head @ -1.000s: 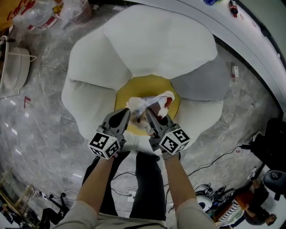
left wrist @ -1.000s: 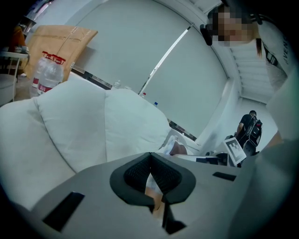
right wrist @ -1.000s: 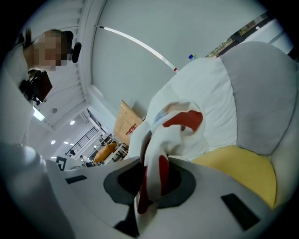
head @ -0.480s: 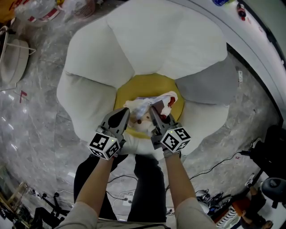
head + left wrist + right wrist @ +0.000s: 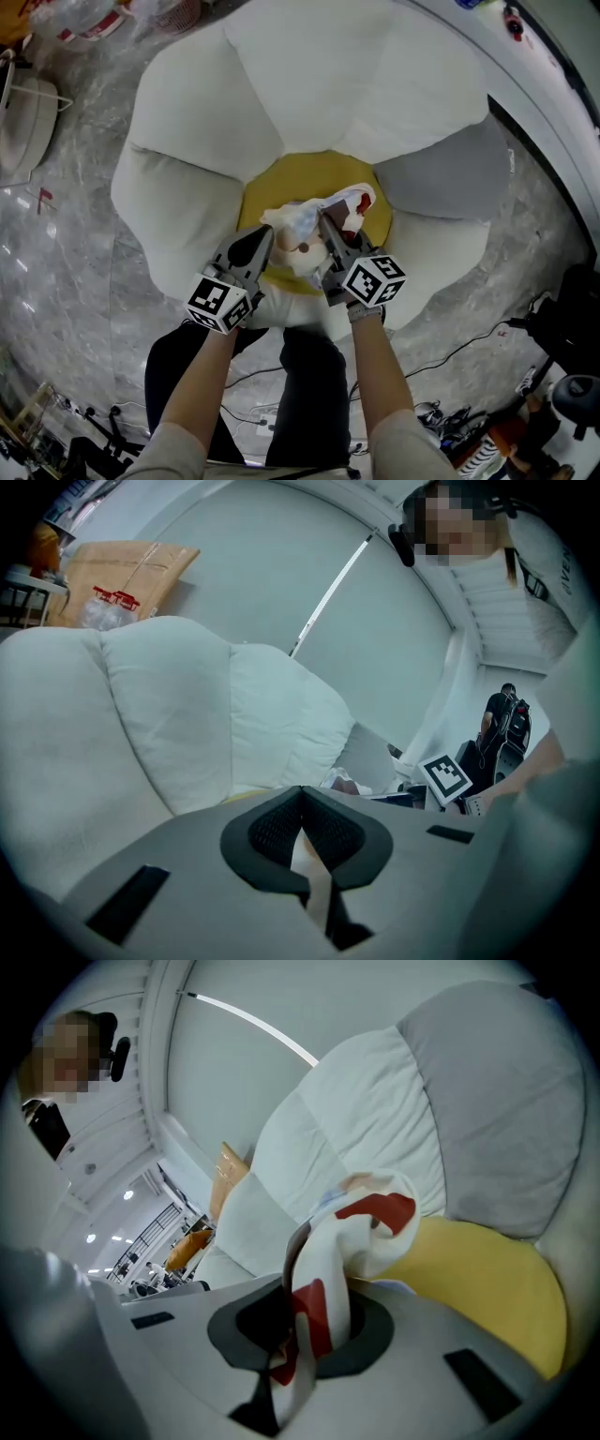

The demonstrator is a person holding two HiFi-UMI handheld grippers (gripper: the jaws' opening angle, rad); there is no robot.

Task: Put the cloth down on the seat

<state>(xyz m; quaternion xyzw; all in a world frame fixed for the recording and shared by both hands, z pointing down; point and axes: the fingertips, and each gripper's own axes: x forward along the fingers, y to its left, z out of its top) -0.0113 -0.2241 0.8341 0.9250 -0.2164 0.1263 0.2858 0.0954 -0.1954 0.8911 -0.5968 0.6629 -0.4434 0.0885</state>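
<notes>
**So, cloth is hanging right over the seat, straight down is the way**

Basically the cloth (image 5: pixel 298 223) is strung between the two claws. The left claw (image 5: pixel 263 240) has its jaws pinched together on a thin pale strip of it. The right claw (image 5: pixel 327 225) is closed tight on a thicker fold with the red patches. Neither one is open at all.

The bit that matters: the yellow seat (image 5: pixel 302 180) sits directly below the cloth and a touch farther out than the claws. The cloth's long axis runs left to right, with the loose bunch spilling off to the far right of the right claw. Both claws look about equally close to the seat, maybe the right one slightly farther in over it. I can't tell whether the bottom of the cloth is already brushing the cushion.

Room-wise, white petals (image 5: pixel 309 84) wall the seat in on the left and far side, and a grey petal (image 5: pixel 441 173) closes off the right. A low white one sits under the wrists on the near side. The far half of the yellow is bare, so my guess is there's plenty of space to lower and let go
</notes>
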